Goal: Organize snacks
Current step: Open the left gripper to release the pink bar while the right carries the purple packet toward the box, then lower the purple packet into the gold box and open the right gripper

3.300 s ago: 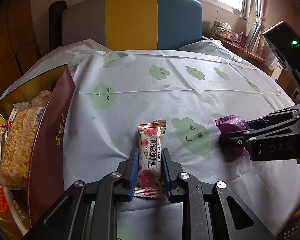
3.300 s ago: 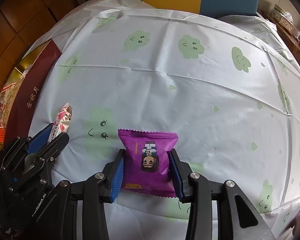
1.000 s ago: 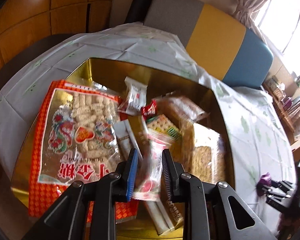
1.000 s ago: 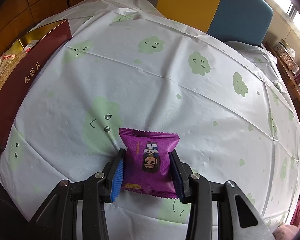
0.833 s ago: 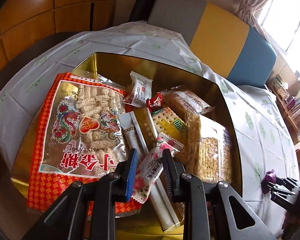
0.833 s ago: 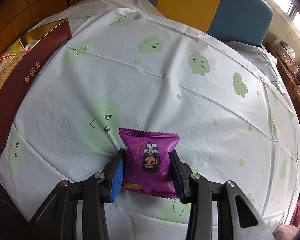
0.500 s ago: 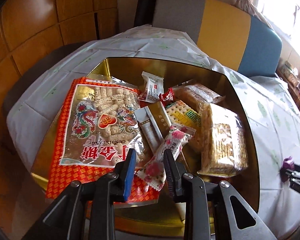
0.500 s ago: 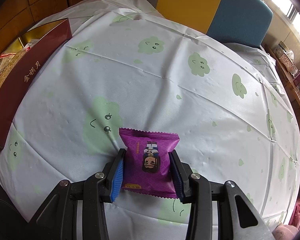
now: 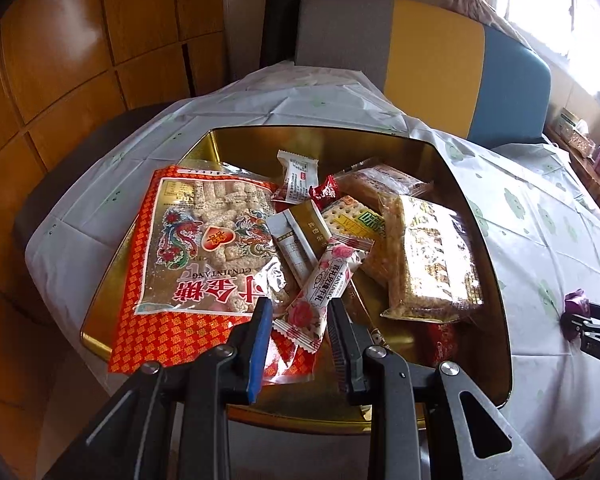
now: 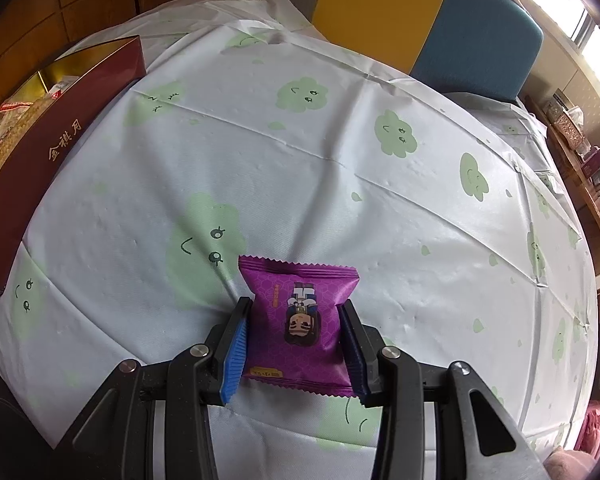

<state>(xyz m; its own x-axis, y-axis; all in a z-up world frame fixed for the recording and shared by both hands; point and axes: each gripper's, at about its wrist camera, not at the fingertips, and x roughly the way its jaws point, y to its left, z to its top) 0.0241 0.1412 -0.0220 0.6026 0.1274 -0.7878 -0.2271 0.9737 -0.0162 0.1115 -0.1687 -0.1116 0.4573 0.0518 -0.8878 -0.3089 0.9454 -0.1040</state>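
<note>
A pink rose-printed snack bar (image 9: pixel 324 280) lies slanted on other snacks inside the gold-lined box (image 9: pixel 320 140). My left gripper (image 9: pixel 298 306) hovers over the box's near side, open; the bar's lower end sits loose between its fingers. In the right wrist view my right gripper (image 10: pixel 296 306) is shut on a purple snack packet (image 10: pixel 300 320), just above the cloud-print tablecloth (image 10: pixel 340 160). That packet (image 9: pixel 574 312) and the gripper holding it show small at the right edge of the left wrist view. The box's maroon side (image 10: pixel 56 148) stands at the far left.
The box holds a large orange-red bag of puffed sticks (image 9: pixel 204 248), clear cracker packs (image 9: pixel 432 264) and several small wrapped sweets. A grey, yellow and blue sofa back (image 9: pixel 440 60) stands behind the table. Wooden wall panels are at the left, a cluttered shelf (image 10: pixel 580 140) at the right.
My left gripper let go of the rose snack bar and drew back toward the box's near edge; the bar now rests on the snacks. The right gripper and purple packet stayed put.
</note>
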